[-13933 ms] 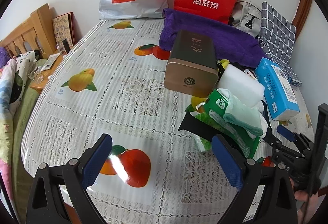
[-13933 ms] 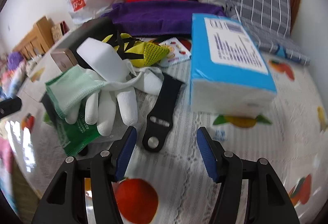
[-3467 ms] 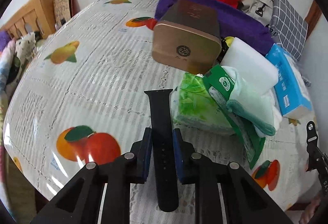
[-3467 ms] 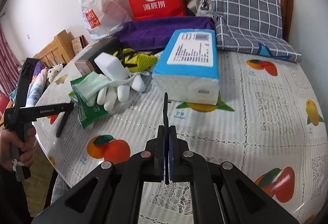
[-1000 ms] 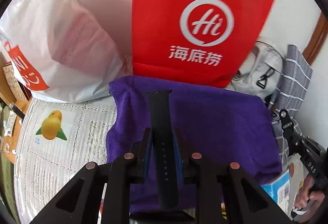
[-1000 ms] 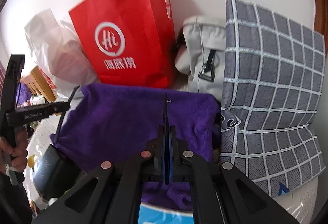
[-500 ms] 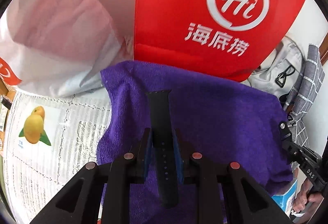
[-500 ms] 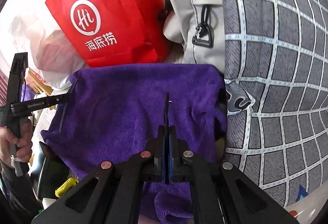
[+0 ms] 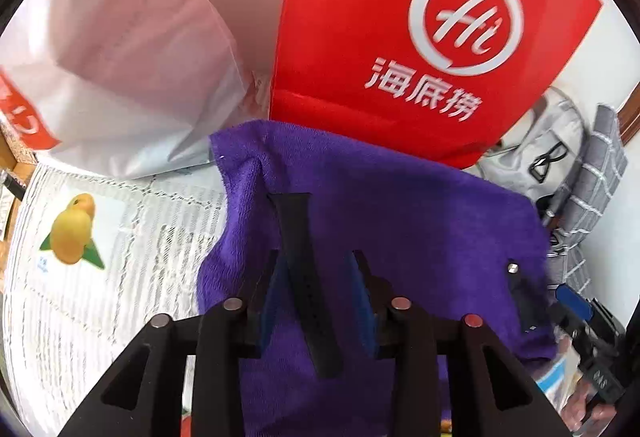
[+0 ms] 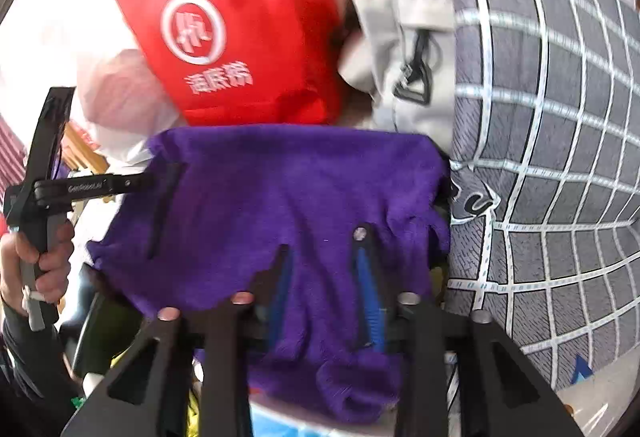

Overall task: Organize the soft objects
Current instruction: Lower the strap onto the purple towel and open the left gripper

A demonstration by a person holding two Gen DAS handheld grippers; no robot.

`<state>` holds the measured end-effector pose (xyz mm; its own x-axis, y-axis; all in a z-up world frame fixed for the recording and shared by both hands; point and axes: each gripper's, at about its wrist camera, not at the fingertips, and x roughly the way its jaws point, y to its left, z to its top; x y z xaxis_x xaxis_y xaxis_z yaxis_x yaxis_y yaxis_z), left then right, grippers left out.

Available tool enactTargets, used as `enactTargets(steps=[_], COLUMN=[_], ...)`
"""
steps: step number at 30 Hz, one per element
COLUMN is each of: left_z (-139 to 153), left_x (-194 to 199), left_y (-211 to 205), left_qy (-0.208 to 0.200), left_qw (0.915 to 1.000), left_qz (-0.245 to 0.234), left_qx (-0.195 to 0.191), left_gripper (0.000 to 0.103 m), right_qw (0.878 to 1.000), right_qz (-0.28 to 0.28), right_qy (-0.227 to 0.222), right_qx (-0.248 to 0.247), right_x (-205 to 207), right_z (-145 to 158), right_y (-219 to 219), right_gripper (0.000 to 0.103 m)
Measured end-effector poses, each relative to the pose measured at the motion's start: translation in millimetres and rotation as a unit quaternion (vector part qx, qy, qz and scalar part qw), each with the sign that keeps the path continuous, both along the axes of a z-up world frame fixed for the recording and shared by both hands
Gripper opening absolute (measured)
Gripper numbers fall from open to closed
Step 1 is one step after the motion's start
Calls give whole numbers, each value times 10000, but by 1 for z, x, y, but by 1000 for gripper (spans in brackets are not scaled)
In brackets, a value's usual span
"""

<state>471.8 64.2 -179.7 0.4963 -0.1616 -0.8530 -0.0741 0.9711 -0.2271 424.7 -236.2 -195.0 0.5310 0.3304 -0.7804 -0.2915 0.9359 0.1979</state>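
one red bag (image 9: 400, 37) marked "hi"

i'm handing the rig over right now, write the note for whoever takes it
Left gripper: jaws opening, pads off the long strap, which lies between them on the purple towel.
Right gripper: jaws opening over the same towel; the buckle strap stands on edge against the right finger, with a clear gap to the left finger.
Done: both black straps have reached the towel, in front of the red bag.
Left: back both grippers out without dragging the straps, check that the buckle strap lies flat, then fetch any other soft items; none show in these views.
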Motion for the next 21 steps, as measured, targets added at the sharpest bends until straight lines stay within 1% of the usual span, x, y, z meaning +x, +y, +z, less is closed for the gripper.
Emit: enactTargets(steps=[1, 2, 4, 5, 7, 10, 13, 18, 21], left_z=[5, 9, 17, 20, 25, 33, 35, 32, 33], left_x=[-7, -11, -27, -33, -51, -75, -95, -136, -161], left_y=[1, 1, 6, 8, 14, 18, 24, 35, 41], left_qy=[-32, -60, -116, -121, -133, -156, -133, -114, -130], left_qw=[10000, 10000, 9999, 9999, 9999, 9998, 9999, 9998, 9996], left_qz=[-7, -15, 4, 21, 36, 72, 91, 152, 208], left_qx=[5, 19, 33, 30, 59, 70, 23, -86, -118], left_gripper=[43, 44, 44, 45, 48, 49, 49, 50, 51], right_qw=[10000, 9999, 9996, 9994, 9988, 9976, 9953, 9898, 9896], right_qz=[11, 49, 140, 212, 388, 624, 899, 1314, 1350], right_qy=[-59, -138, -181, -184, -206, -202, -168, -108, 28], right_qx=[11, 59, 163, 209, 239, 198, 334, 540, 504], right_x=[-6, -15, -31, -41, -59, -89, -118, -160, -174], right_z=[4, 10, 19, 23, 28, 31, 32, 25, 17], right_y=[2, 6, 10, 17, 26, 44, 58, 80, 89], right_gripper=[53, 59, 66, 68, 69, 71, 71, 71, 70])
